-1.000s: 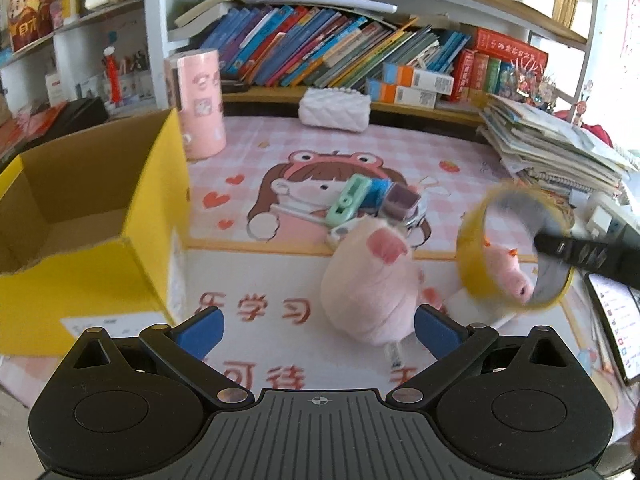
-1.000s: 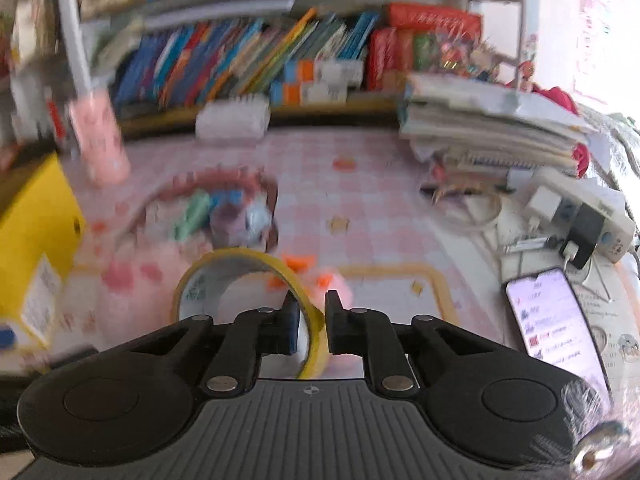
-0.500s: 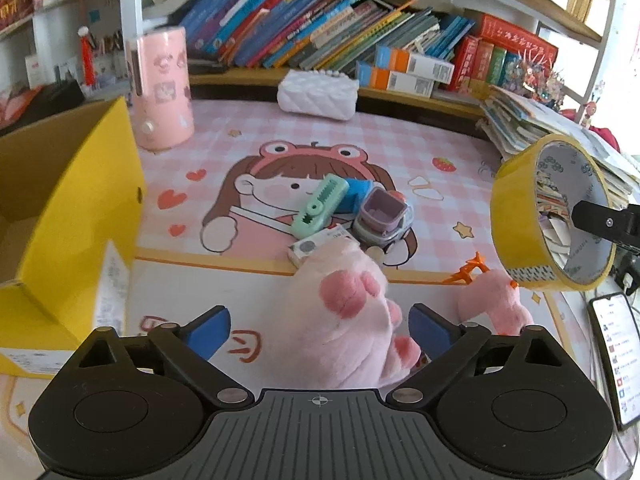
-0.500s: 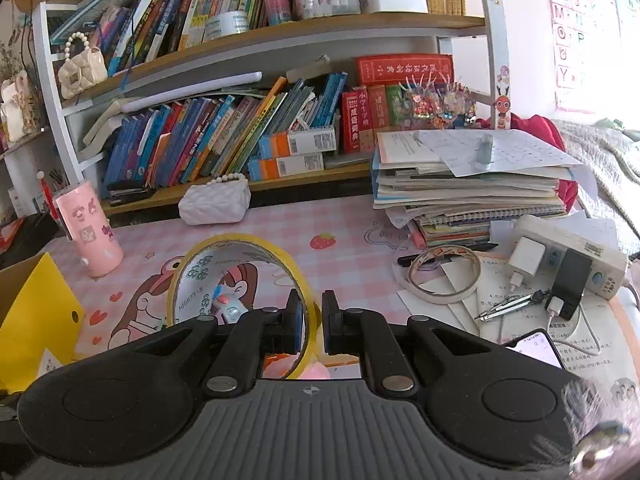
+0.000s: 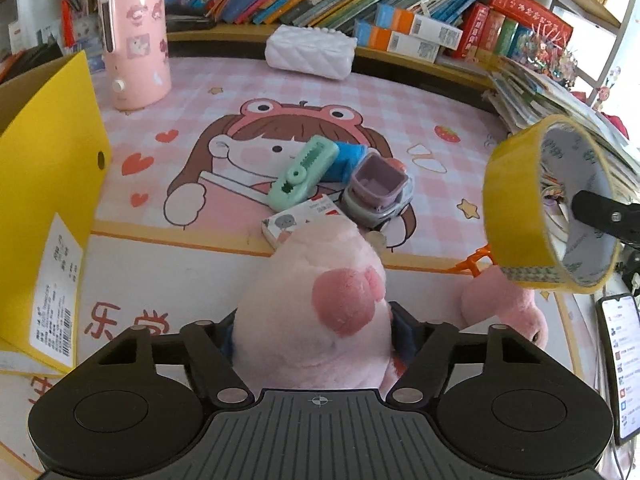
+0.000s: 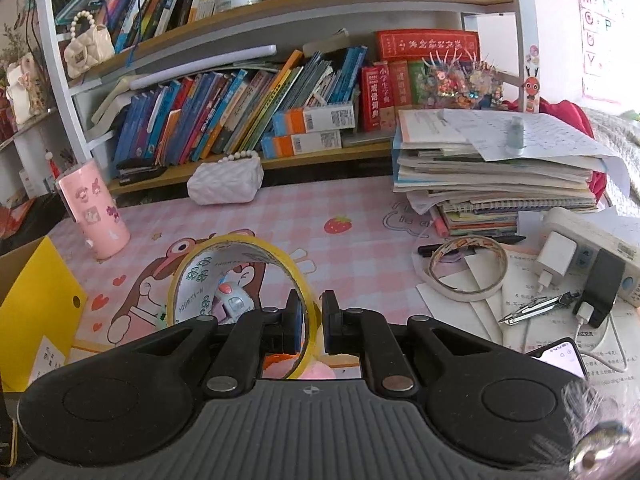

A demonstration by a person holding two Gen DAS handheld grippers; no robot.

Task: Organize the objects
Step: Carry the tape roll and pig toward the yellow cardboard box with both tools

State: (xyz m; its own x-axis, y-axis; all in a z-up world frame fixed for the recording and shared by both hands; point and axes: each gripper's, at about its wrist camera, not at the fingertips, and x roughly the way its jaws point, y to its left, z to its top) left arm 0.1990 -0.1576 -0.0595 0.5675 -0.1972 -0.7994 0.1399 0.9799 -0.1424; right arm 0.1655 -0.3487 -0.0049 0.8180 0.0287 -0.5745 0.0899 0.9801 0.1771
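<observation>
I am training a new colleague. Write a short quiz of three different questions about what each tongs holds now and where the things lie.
1. True or false: the right tongs grip the yellow ring-shaped tape roll by its wall.
2. What sits between the left tongs?
A. pink plush toy
B. mint green plastic clip
C. white quilted pouch
3. Fill in: the open yellow cardboard box stands on the ____ side of the left wrist view.

Key: 1 true; 2 A; 3 left.
</observation>
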